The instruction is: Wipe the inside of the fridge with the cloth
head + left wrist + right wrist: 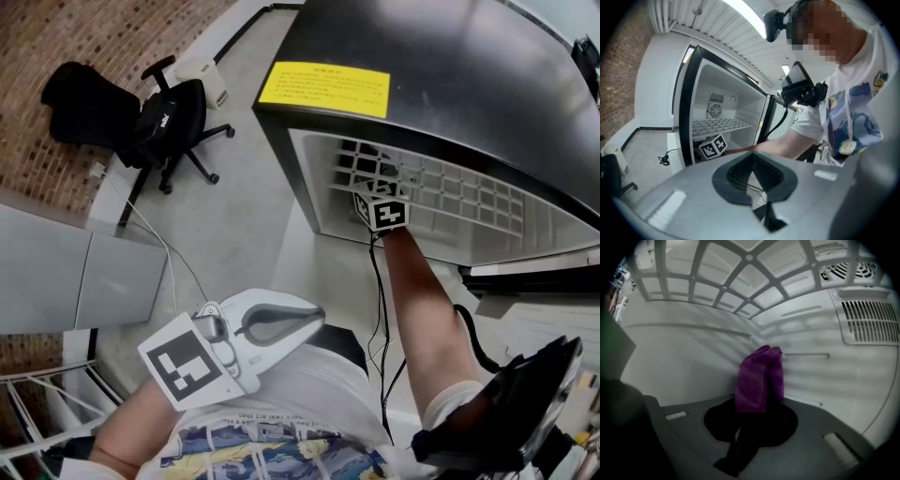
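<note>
Cloth (759,378) of purple colour is pinched between the jaws of the right gripper (384,211), which is deep inside the fridge (441,75), and it stands up from the jaws as a narrow folded bunch. Ahead of this gripper is the white back wall (693,348); I cannot tell if the cloth touches it or is only just before it. Directly above the gripper is the white grid shelf (750,282), and to its right is a slotted vent grille (869,317). The left gripper (281,325) is held low near the person's body, outside the fridge, with its jaws pressed together on nothing. I think several things can go wrong from here. Only a small part of the cloth reaches beyond the jaws, so with hard pressing the plastic jaws themselves may rub the wall instead of the fabric. The wall's friction may also pull the bunch out of the grip during a long stroke, mostly a sideways one. A stroke to the right can catch the fabric on the slats of the grille. When the gripper is lifted, its marker cube can knock the shelf above. The black cable (378,309) hanging beside the forearm may snag on the lower edge of the fridge opening.
</note>
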